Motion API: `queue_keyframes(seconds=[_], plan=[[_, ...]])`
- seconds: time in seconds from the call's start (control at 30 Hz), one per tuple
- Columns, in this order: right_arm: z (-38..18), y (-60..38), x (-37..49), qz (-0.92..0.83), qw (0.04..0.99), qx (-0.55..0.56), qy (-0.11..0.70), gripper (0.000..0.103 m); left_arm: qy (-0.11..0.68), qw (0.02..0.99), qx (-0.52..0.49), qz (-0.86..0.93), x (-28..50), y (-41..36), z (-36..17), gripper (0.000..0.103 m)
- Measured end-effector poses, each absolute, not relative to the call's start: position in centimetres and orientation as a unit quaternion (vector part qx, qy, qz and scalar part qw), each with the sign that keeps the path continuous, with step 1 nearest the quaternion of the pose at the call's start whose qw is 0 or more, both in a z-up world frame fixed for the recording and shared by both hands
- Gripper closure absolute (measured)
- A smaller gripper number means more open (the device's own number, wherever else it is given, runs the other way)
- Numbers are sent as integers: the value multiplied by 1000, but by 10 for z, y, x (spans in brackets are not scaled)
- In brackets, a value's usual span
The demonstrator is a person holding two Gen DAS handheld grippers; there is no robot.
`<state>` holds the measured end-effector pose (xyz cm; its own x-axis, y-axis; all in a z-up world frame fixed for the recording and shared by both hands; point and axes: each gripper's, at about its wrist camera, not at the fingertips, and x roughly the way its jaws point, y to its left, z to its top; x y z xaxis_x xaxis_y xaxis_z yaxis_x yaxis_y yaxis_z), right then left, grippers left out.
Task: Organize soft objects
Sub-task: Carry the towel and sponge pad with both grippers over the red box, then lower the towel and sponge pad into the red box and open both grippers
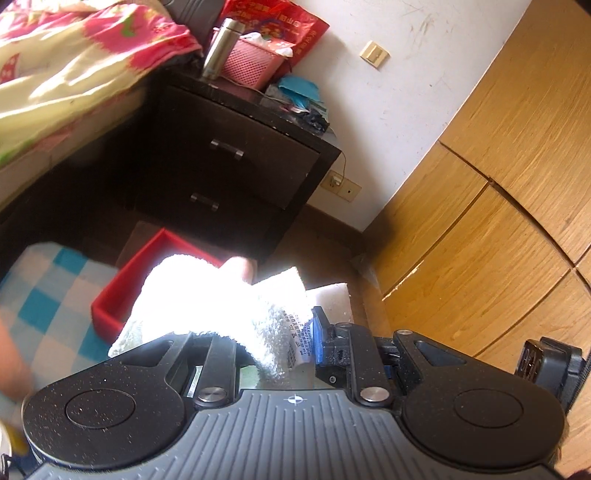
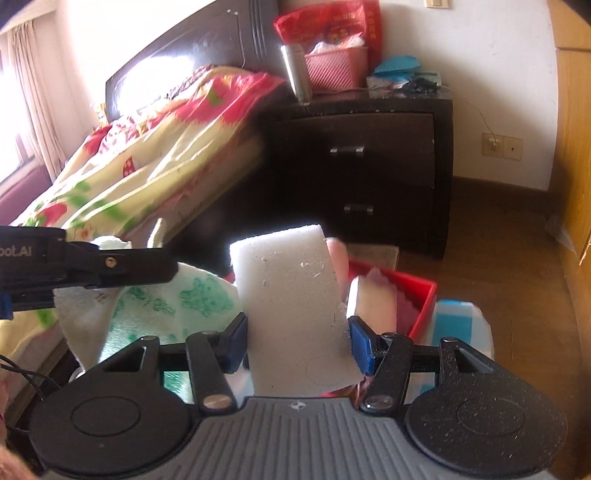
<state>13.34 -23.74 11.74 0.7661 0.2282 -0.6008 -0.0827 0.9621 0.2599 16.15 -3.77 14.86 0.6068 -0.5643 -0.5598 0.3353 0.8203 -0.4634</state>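
White rectangular foam sponge (image 2: 295, 306) stands nearly upright, long axis vertical and leaning slightly left, clamped in the right gripper (image 2: 298, 341) jaws above a red plastic bin (image 2: 424, 306); the left gripper (image 1: 258, 343) jaws pinch a white terry towel (image 1: 207, 306).

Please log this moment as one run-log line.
left gripper: shut on white towel | right gripper: shut on white sponge | red bin: below

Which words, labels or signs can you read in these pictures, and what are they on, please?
"ootAI": on the left gripper, cut off by the frame edge.
Towel label: print too small to read.
Red bag: printed characters too blurred to read.
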Motion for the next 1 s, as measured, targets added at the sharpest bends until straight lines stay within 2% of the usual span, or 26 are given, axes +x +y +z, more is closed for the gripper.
queue_keyframes(seconds=[0.23, 0.73, 0.9, 0.97, 1.0], plan=[[112, -249, 164, 69, 938, 126, 317, 69, 358, 892, -130, -244, 200, -58, 144, 83], [45, -259, 222, 38, 922, 126, 364, 67, 390, 900, -77, -180, 274, -81, 97, 82], [36, -255, 228, 31, 921, 120, 370, 61, 399, 898, -76, -170, 277, -82, 87, 72], [36, -255, 227, 22, 922, 117, 367, 50, 401, 897, -82, -169, 278, -81, 87, 50], [37, -255, 226, 21, 923, 118, 366, 47, 401, 897, -82, -168, 278, -80, 87, 45]])
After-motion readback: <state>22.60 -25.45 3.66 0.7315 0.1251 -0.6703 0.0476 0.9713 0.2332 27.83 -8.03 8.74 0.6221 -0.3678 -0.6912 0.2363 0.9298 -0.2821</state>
